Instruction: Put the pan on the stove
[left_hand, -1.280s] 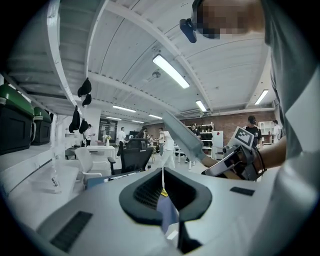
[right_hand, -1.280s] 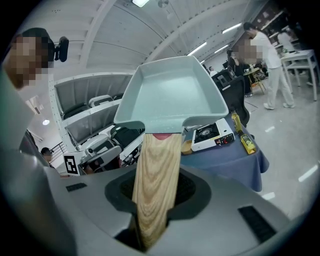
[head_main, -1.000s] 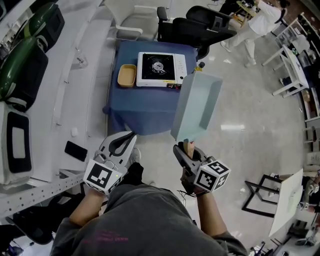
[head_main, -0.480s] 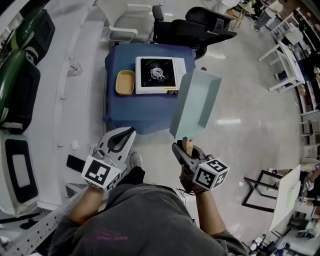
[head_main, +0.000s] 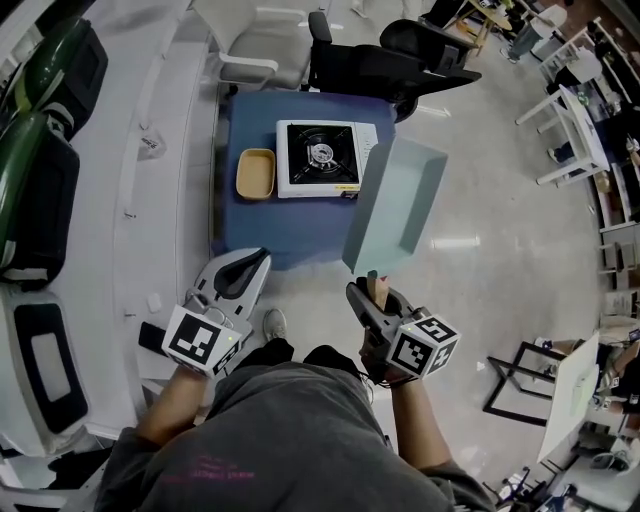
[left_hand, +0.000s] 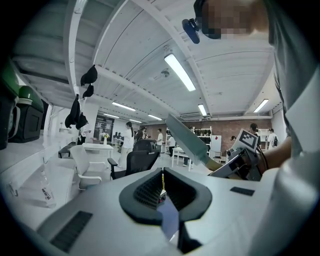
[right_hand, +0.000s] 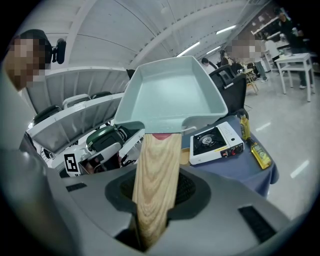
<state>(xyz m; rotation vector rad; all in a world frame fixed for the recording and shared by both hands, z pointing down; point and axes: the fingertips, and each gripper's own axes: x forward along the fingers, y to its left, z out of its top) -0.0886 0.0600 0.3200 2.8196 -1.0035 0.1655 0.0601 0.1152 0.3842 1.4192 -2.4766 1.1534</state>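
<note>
One-point hold: your right gripper (head_main: 372, 294) is clenched on the wooden handle (right_hand: 156, 175) of the pan (head_main: 395, 205), rigid and likely nose-heavy; left gripper (head_main: 243, 274) closed, empty.

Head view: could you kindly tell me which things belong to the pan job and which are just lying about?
Job in hand: pan, held by its wooden handle in the right gripper; stove.

Lying about: yellow dish, bottle, black chair, white chair.

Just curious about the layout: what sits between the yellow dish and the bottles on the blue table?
The white stove, seen in the right gripper view.
</note>
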